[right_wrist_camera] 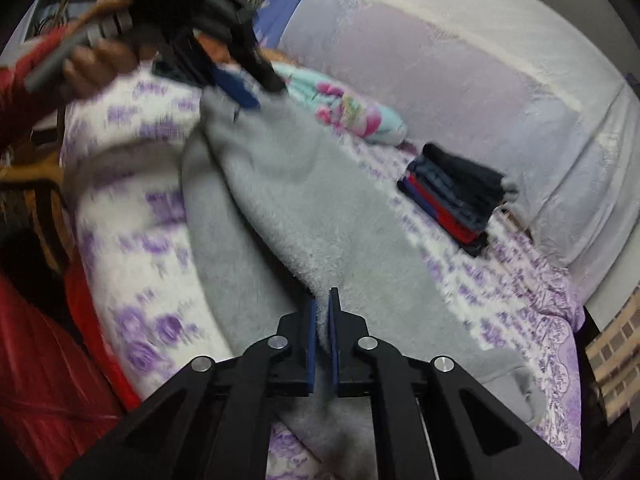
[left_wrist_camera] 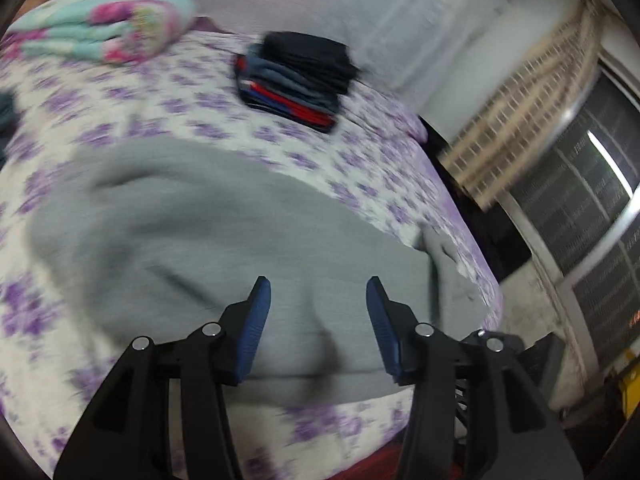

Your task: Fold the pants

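Grey fleece pants (left_wrist_camera: pixel 208 232) lie spread on a bed with a purple-flowered sheet (left_wrist_camera: pixel 168 108). My left gripper (left_wrist_camera: pixel 318 282) hangs above them, open, with nothing between its blue pads. In the right wrist view the pants (right_wrist_camera: pixel 304 208) run from the near edge toward the upper left. There the left gripper (right_wrist_camera: pixel 240 92) hovers at their far end, held by a hand (right_wrist_camera: pixel 96 60) in a red sleeve. My right gripper (right_wrist_camera: pixel 323 300) is shut on a fold of the grey pants at their near end, with fabric showing between its pads.
A stack of folded dark, blue and red clothes (left_wrist_camera: pixel 296 76) (right_wrist_camera: pixel 452 192) sits at the back of the bed. A folded teal and pink floral blanket (left_wrist_camera: pixel 108 24) (right_wrist_camera: pixel 352 112) lies beyond it. The bed's edge (left_wrist_camera: pixel 480 264) drops off at the right, near a window grille (left_wrist_camera: pixel 592 216).
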The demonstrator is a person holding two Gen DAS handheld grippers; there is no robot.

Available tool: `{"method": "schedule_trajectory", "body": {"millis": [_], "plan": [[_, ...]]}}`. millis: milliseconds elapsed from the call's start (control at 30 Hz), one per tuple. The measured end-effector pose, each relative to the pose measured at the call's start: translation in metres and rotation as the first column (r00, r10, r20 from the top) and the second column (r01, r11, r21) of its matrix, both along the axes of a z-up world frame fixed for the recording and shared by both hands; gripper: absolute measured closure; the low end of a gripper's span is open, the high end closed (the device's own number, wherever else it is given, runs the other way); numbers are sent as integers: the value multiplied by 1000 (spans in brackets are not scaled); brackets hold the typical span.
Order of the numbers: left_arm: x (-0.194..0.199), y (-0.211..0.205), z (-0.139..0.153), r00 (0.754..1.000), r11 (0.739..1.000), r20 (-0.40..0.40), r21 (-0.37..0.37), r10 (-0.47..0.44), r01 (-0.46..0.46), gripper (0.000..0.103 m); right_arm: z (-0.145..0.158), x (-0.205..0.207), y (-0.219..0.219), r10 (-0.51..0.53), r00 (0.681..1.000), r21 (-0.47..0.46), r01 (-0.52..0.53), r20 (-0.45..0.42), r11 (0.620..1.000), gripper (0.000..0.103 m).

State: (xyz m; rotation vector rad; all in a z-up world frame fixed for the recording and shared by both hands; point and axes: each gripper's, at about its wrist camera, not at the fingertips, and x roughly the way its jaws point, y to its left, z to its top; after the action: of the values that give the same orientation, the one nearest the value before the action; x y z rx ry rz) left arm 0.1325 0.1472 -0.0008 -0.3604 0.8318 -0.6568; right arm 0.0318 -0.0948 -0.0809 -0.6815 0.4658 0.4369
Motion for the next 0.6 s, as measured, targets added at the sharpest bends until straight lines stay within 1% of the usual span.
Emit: {"method": "schedule_trajectory", "body": {"millis": [33,67,100,133,167,200,233,267,300,333,367,400,433,467,500,533,567,600], "plan": [[-1,-12,2,1000,1000,8,1,-30,30,46,5,-5,-1,4,1000,11,-4,-7,1000,97],[-2,-21,1,999,999,11,1,-51,51,35,5,-8,-2,6,1000,16,-6,-22,1000,97],[-2,-30,-2,998,998,8,4,-70,70,31,-1,-8,-5,5,998,22,-3,-66,1000,97],[-1,-43,-9,995,995,-7,13,-97,97,28,-14,-4,-7,-3,992,27,7,-127,1000,97],[1,-52,-18,992,992,-31,28,-119,119,28,-21,-3,-8,-11,988,26,15,-154,1000,97],[4,-63,-30,989,989,-64,54,-135,139,28,-32,-3,-9,-18,989,16,21,-145,1000,96],[5,-71,-42,988,986,-82,86,-134,141,28,-32,-5,-9,-17,992,19,19,-125,1000,95],[4,-79,-54,990,980,-70,147,-122,131,28,-28,-6,-9,-20,991,32,24,-136,999,92],[1,-86,-59,991,972,-37,194,-125,130,28,-17,-3,-14,-9,984,96,26,-179,995,82],[-8,-93,-62,990,959,32,255,-140,127,27,-5,0,-25,24,973,193,22,-231,981,73],[-13,-96,-63,986,950,67,282,-154,130,23,5,4,-35,38,965,264,33,-258,964,60],[-18,-97,-65,981,945,95,298,-168,133,20,21,10,-54,15,961,348,85,-275,933,56],[-21,-98,-66,977,944,120,303,-176,133,18,34,18,-69,-34,959,392,146,-280,908,56],[-24,-97,-68,973,944,144,300,-183,134,14,42,25,-81,-78,956,416,197,-284,888,53],[-25,-97,-69,969,946,156,293,-189,137,12,53,41,-100,-167,939,438,291,-300,851,47],[-26,-98,-69,968,947,161,289,-191,139,10,60,60,-118,-275,905,434,401,-324,807,42],[-26,-98,-69,967,948,165,287,-191,139,8,62,75,-130,-350,872,419,475,-342,774,34],[-27,-98,-69,967,948,171,287,-189,134,8,62,96,-145,-426,818,397,565,-387,723,26]]}}
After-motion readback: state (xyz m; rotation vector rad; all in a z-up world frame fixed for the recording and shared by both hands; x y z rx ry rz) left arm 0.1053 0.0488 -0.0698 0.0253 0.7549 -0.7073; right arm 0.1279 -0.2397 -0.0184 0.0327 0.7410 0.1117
